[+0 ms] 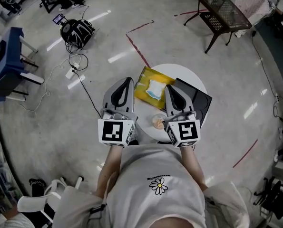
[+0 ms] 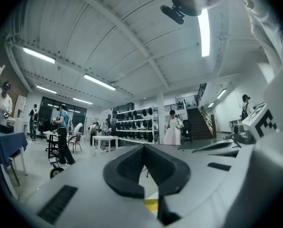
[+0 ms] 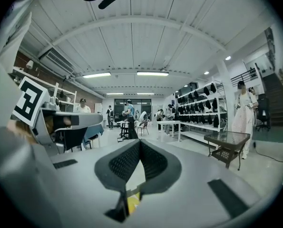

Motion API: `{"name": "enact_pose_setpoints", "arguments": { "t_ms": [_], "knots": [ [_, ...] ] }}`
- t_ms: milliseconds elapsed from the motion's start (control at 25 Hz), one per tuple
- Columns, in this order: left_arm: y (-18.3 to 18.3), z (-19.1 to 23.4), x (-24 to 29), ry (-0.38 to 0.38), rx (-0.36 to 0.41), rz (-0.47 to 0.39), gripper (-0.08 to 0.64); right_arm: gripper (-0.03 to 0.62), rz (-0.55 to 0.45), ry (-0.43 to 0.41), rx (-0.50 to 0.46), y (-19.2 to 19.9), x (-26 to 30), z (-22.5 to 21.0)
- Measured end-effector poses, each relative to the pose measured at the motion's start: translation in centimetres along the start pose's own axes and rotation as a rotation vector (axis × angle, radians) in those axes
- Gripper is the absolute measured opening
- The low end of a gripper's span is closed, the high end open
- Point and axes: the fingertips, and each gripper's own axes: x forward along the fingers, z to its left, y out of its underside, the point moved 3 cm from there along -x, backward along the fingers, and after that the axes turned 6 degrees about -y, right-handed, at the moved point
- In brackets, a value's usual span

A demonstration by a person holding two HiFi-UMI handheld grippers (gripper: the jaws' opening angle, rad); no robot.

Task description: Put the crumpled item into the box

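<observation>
A white crumpled item (image 1: 155,89) lies on a yellow bag (image 1: 145,78) on the round white table (image 1: 179,72). Just to its right sits a shallow black box (image 1: 201,100). My left gripper (image 1: 124,82) is held level over the table's left edge, left of the crumpled item, its jaws shut and empty. My right gripper (image 1: 171,90) hovers between the crumpled item and the box, also shut on nothing. In the left gripper view the left gripper (image 2: 143,148) has its tips meeting, as does the right gripper (image 3: 140,144) in the right gripper view. Both look out level across the hall.
A small clear cup (image 1: 158,121) with orange contents stands at the table's near edge between the grippers. A black mesh side table (image 1: 222,8) stands far right, a blue table (image 1: 5,63) far left, a black bag with cables (image 1: 77,31) on the floor. Several people stand far off.
</observation>
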Motion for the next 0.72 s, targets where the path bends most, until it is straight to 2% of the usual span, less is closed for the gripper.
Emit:
{"name": "enact_pose_setpoints", "arguments": {
  "t_ms": [720],
  "knots": [
    [0.6,0.39,-0.81,-0.031,-0.019,0.02,0.0,0.005,0.009,-0.015,0.007,0.31,-0.88,0.44]
  ]
}}
